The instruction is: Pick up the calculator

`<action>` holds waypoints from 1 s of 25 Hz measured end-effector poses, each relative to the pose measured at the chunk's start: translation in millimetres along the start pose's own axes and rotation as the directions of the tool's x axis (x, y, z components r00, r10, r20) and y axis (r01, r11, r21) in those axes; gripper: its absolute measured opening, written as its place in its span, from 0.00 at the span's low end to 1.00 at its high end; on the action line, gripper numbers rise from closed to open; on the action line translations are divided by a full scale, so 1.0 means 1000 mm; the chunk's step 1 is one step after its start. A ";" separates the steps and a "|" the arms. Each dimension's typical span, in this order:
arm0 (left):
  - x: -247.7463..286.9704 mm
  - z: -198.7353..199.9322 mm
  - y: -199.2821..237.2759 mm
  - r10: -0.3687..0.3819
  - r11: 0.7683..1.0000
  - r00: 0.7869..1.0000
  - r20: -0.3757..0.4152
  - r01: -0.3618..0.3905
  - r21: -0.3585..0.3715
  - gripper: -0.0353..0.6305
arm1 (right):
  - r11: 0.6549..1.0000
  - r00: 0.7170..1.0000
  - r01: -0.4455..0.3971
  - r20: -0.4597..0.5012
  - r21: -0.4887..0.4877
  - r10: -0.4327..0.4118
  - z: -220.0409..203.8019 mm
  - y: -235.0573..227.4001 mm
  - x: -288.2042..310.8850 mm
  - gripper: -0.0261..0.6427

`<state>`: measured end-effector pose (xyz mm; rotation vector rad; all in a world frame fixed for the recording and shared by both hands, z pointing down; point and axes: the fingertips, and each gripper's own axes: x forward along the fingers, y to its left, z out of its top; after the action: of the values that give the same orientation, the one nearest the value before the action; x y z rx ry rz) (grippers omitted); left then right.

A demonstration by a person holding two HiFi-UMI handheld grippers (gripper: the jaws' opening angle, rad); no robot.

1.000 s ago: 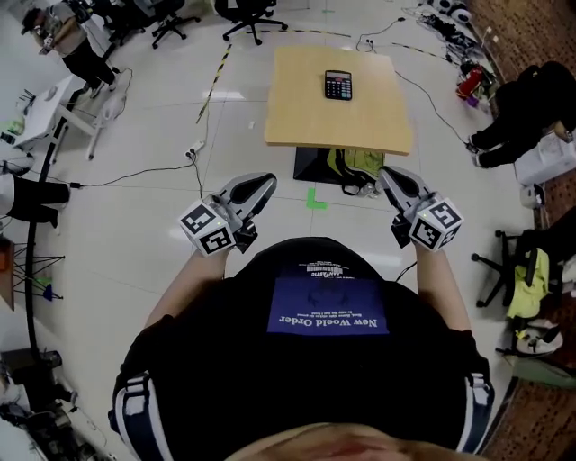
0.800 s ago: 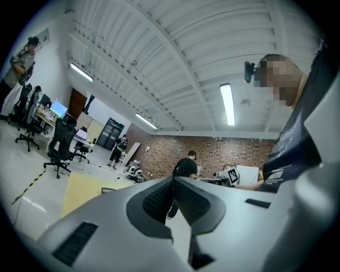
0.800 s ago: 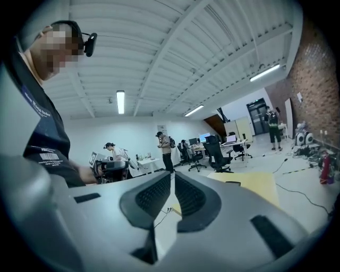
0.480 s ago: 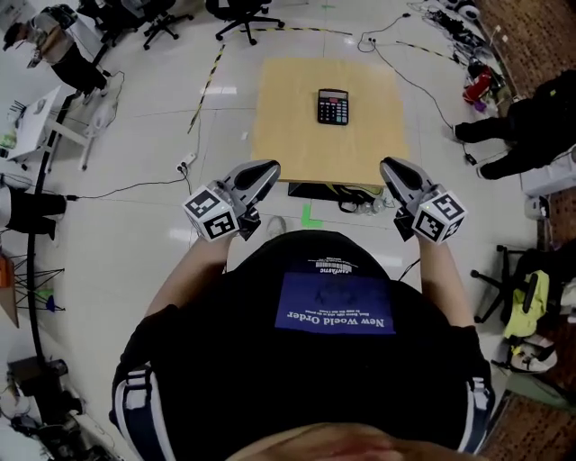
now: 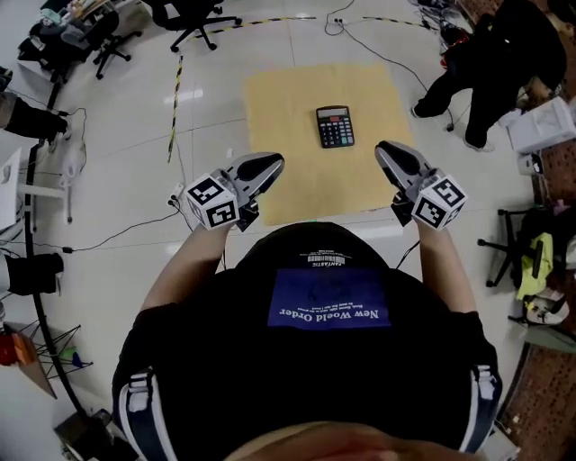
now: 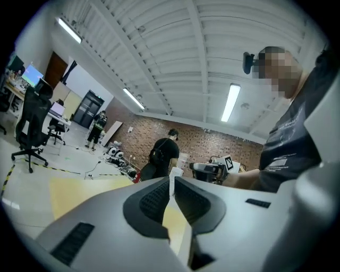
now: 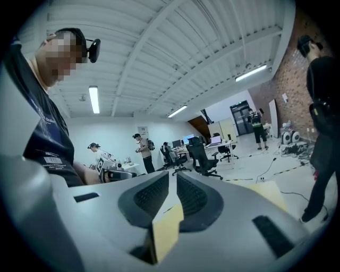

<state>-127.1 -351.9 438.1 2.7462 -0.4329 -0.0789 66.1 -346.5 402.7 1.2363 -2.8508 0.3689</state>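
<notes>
A black calculator [image 5: 335, 127] lies flat on the far half of a small yellow-topped table [image 5: 288, 108] in the head view. My left gripper [image 5: 273, 163] hangs over the table's near left edge, jaws shut and empty. Over the near right edge my right gripper [image 5: 385, 150] also has its jaws together with nothing in them. Both point level toward the table, well short of the calculator. The left gripper view shows its jaws [image 6: 171, 180] closed, with the table top [image 6: 74, 194] beyond them. No calculator shows in either gripper view, and the right gripper's jaws [image 7: 172, 178] are closed.
A person in black [image 5: 486, 45] stands just beyond the table's far right corner. Office chairs [image 5: 193, 13] stand at the back left and another chair [image 5: 531, 261] at the right. Cables [image 5: 108, 234] run over the white floor left of the table.
The person has walked up to the table, so table and calculator sit closer and lower in the head view. Both grippers now reach over its near edge, still shut.
</notes>
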 end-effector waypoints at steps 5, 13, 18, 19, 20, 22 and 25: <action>0.087 -0.017 0.072 0.028 0.998 0.993 -0.118 -0.035 -0.056 0.16 | 0.999 0.999 -0.024 -0.026 0.029 0.025 -0.010 -0.073 0.005 0.07; 0.197 -0.126 0.216 0.158 0.957 0.887 -0.434 -0.245 -0.153 0.44 | 0.994 0.994 -0.081 -0.068 0.074 0.086 -0.056 -0.168 0.021 0.08; 0.233 -0.186 0.272 0.117 0.958 0.818 -0.563 -0.242 -0.152 0.44 | 0.989 0.989 -0.080 -0.116 0.125 0.094 -0.100 -0.176 0.028 0.08; 0.239 -0.193 0.277 0.103 0.965 0.804 -0.585 -0.224 -0.138 0.44 | 0.988 0.988 -0.078 -0.121 0.134 0.094 -0.106 -0.177 0.028 0.08; 0.244 -0.198 0.282 0.094 0.970 0.793 -0.602 -0.209 -0.124 0.44 | 0.987 0.988 -0.077 -0.124 0.139 0.094 -0.110 -0.179 0.028 0.08; 0.254 -0.205 0.285 0.072 0.974 0.781 -0.620 -0.189 -0.125 0.44 | 0.986 0.986 -0.074 -0.136 0.150 0.095 -0.118 -0.182 0.027 0.08; 0.264 -0.215 0.275 0.022 0.972 0.783 -0.622 -0.163 -0.172 0.43 | 0.984 0.984 -0.065 -0.152 0.165 0.090 -0.127 -0.184 0.026 0.08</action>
<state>68.5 -604.9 737.1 2.3421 -0.3412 0.7407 170.4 -458.5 567.3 1.0642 -2.7842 0.6775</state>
